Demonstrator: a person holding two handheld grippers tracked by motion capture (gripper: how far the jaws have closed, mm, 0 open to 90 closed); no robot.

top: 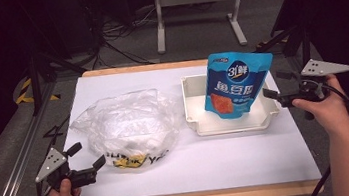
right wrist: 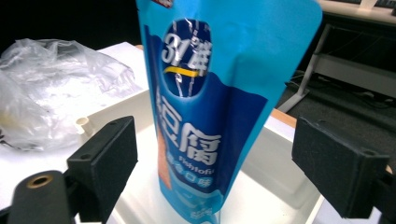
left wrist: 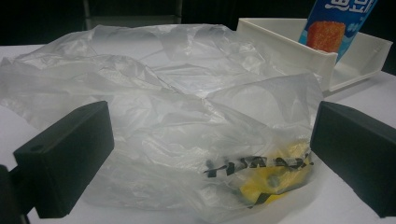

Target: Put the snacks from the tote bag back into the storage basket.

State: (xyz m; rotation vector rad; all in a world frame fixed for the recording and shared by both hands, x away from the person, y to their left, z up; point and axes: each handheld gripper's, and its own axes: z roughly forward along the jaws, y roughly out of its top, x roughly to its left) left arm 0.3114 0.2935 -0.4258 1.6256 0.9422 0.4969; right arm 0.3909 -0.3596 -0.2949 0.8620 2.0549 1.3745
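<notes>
Two grippers flank a white paper-covered wooden table [top: 250, 154] in the high view: the left gripper [top: 89, 156] at the near left, jaws apart beside a crumpled clear plastic bag [top: 125, 124], and the right gripper [top: 274, 98] at the right, just outside the white rectangular plastic tray [top: 191, 103]. A glossy blue stand-up snack pouch [top: 236, 83] stands upright in that tray. Beyond the table lie grey floor, cables and a white frame.

The left gripper view adds the bag's [left wrist: 187, 116] black lettering and a yellow patch; wide jaws frame it without touching.

The right gripper view shows the pouch [right wrist: 215, 107] between spread jaws, both pads clear of it.
</notes>
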